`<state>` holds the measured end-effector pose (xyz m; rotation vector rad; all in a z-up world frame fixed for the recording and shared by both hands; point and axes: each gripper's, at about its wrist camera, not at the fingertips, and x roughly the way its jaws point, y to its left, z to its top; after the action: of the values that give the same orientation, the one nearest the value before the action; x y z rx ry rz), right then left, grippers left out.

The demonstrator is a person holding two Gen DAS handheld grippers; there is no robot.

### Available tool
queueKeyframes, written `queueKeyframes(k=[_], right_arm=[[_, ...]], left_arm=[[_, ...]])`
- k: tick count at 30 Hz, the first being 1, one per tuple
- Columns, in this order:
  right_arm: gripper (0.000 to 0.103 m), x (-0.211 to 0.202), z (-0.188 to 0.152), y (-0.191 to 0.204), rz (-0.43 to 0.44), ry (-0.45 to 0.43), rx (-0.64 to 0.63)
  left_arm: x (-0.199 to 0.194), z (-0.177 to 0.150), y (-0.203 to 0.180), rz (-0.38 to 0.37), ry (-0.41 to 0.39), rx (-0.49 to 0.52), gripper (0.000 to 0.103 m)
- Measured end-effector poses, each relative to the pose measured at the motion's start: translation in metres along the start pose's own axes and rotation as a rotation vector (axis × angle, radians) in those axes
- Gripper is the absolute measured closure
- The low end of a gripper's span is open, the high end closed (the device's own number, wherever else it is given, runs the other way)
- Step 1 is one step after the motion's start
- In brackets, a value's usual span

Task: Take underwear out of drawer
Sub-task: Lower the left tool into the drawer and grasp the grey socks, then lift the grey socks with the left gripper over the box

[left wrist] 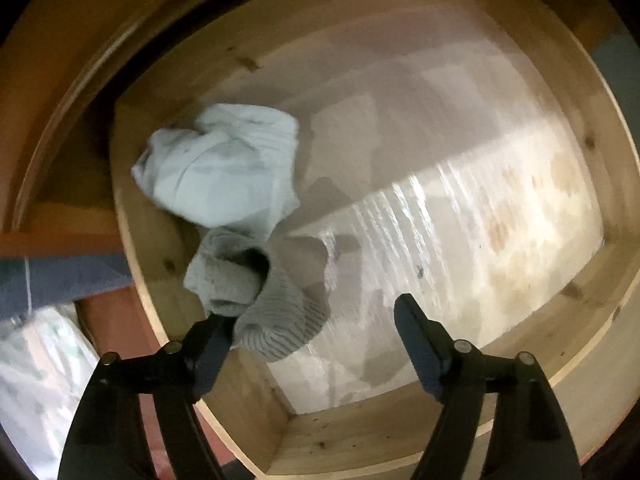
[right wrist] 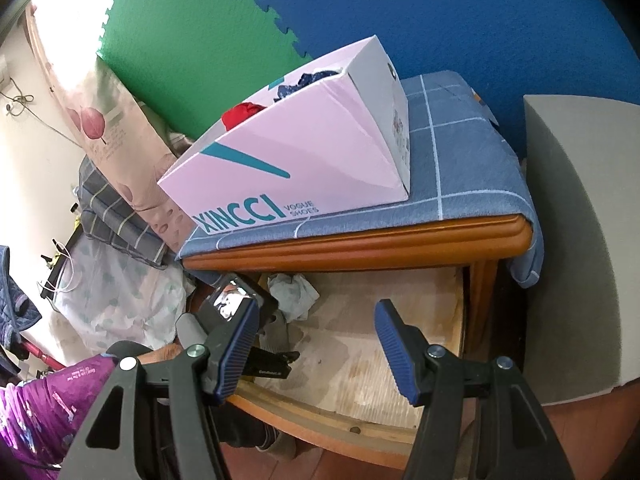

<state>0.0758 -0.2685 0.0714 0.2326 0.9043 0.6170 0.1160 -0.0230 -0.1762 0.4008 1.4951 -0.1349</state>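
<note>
reaching straight down into the open wooden drawer [left wrist: 500,412], our left gripper [left wrist: 316,312] hangs over a grey ribbed garment [left wrist: 276,312] that lies crumpled near the drawer's side wall. its jaws stand spread; the left-hand finger in that view touches or overlaps the grey cloth's edge, while the other finger is well apart from it over bare liner, so nothing is pinched yet. beyond the grey piece, touching it, sits a pale blue-white bundle of underwear [left wrist: 220,168] pushed toward the corner. we cannot tell whether the grey piece is underwear or a sock.

our right gripper [right wrist: 316,344] hovers outside, in front of the drawer, jaws spread on nothing. from its view the pale bundle [right wrist: 294,292] shows at the back of the drawer beneath the blue checked cloth [right wrist: 460,168] on the cabinet top. a pink shoe box [right wrist: 288,172] stands on that cloth, with red and dark blue fabric peeking over its rim, which we judge to be pieces already moved out.

so, by our reading, the job is partly done: the drawer is open and mostly bare, two pieces remain inside, and the next one still needs gripping and lifting.
</note>
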Motion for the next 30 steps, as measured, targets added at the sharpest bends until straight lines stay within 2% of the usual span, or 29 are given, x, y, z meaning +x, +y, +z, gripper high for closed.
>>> queueKeyframes(k=[2, 3, 5, 6, 11, 14, 25, 30], right_arm=[[0.041, 0.002, 0.000, 0.001, -0.003, 0.006, -0.005], [0.041, 0.002, -0.001, 0.001, -0.004, 0.008, -0.006], [0.041, 0.003, 0.000, 0.001, -0.006, 0.010, -0.003], [0.041, 0.003, 0.000, 0.000, -0.007, 0.008, 0.000], [0.041, -0.001, 0.002, -0.008, 0.007, -0.012, 0.040], [0.041, -0.004, 0.002, -0.015, 0.007, -0.026, 0.067], [0.041, -0.004, 0.002, -0.019, 0.004, -0.022, 0.092], [0.041, -0.005, 0.002, -0.021, 0.006, -0.022, 0.102]], left_arm=[[0.000, 0.001, -0.005, 0.000, -0.003, 0.026, 0.031], [-0.002, 0.001, -0.006, -0.001, -0.018, 0.030, 0.037], [-0.001, 0.000, -0.006, 0.036, -0.038, 0.037, 0.084], [0.000, 0.000, -0.007, 0.049, -0.036, 0.043, 0.090], [-0.011, -0.010, -0.014, 0.035, -0.086, 0.075, 0.092], [-0.028, -0.020, -0.015, 0.013, -0.131, 0.061, 0.092], [-0.138, -0.074, -0.002, -0.303, -0.402, -0.088, 0.093], [-0.188, -0.093, 0.016, -0.390, -0.487, -0.140, 0.093]])
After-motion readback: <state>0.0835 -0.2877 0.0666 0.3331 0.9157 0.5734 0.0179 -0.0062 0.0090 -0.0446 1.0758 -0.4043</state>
